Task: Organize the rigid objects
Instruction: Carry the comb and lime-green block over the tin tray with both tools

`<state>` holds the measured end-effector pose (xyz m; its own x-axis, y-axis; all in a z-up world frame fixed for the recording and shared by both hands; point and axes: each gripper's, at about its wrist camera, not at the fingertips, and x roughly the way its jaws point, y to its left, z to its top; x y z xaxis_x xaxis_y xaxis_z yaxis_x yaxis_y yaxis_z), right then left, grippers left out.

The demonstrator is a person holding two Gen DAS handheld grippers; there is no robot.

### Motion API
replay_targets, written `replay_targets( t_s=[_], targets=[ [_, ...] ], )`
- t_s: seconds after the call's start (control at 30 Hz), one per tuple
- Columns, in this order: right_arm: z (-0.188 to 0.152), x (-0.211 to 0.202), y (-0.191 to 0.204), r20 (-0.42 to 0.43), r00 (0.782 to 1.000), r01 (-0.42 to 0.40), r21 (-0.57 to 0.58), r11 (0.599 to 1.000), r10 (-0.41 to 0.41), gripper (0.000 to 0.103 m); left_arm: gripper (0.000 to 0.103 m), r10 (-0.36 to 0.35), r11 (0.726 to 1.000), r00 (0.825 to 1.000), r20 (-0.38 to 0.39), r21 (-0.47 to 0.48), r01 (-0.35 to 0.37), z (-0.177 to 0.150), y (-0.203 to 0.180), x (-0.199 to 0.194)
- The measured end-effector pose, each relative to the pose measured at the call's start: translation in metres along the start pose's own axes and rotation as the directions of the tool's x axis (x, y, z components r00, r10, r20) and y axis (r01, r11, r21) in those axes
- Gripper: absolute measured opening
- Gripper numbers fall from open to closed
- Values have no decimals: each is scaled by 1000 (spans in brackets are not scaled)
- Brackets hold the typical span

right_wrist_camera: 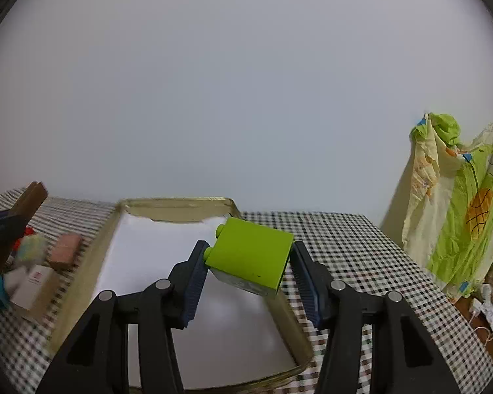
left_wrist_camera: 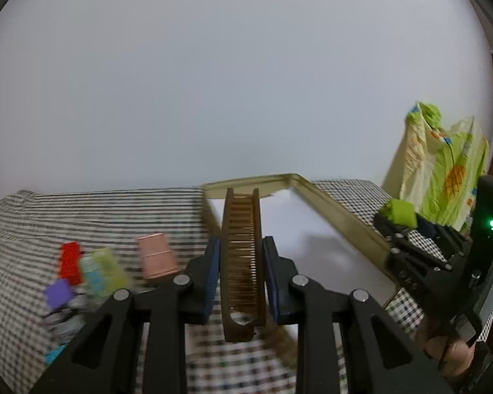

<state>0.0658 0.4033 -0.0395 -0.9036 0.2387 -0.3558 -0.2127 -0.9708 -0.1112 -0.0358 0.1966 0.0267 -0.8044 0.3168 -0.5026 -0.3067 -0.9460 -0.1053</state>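
Note:
My left gripper (left_wrist_camera: 241, 275) is shut on a brown wooden comb (left_wrist_camera: 242, 262) and holds it on edge above the left rim of a shallow gold tray (left_wrist_camera: 345, 220) lined with white paper. My right gripper (right_wrist_camera: 246, 271) is shut on a lime green block (right_wrist_camera: 251, 256), tilted, above the tray (right_wrist_camera: 171, 210). The right gripper with the green block also shows in the left wrist view (left_wrist_camera: 399, 213), at the tray's right side. The left gripper with the comb (right_wrist_camera: 16, 223) shows at the far left of the right wrist view.
On the checked cloth left of the tray lie a pink block (left_wrist_camera: 156, 256), a red brick (left_wrist_camera: 69, 262), a pale green and blue piece (left_wrist_camera: 103, 271) and a purple piece (left_wrist_camera: 57, 292). A green and yellow printed cloth (right_wrist_camera: 460, 203) hangs at the right. A white wall stands behind.

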Motion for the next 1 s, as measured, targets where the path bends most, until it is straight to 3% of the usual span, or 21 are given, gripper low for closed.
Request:
replay_targets(
  t_s=[0.33, 1.0],
  targets=[
    [-1, 9, -8, -93, 995, -34, 32, 999, 37, 53, 24, -73, 997, 995, -74, 9, 74, -8, -37, 42],
    [-7, 23, -6, -205, 973, -101, 33, 994, 106, 54, 24, -27, 998, 991, -132, 49, 33, -25, -41, 61]
  ],
)
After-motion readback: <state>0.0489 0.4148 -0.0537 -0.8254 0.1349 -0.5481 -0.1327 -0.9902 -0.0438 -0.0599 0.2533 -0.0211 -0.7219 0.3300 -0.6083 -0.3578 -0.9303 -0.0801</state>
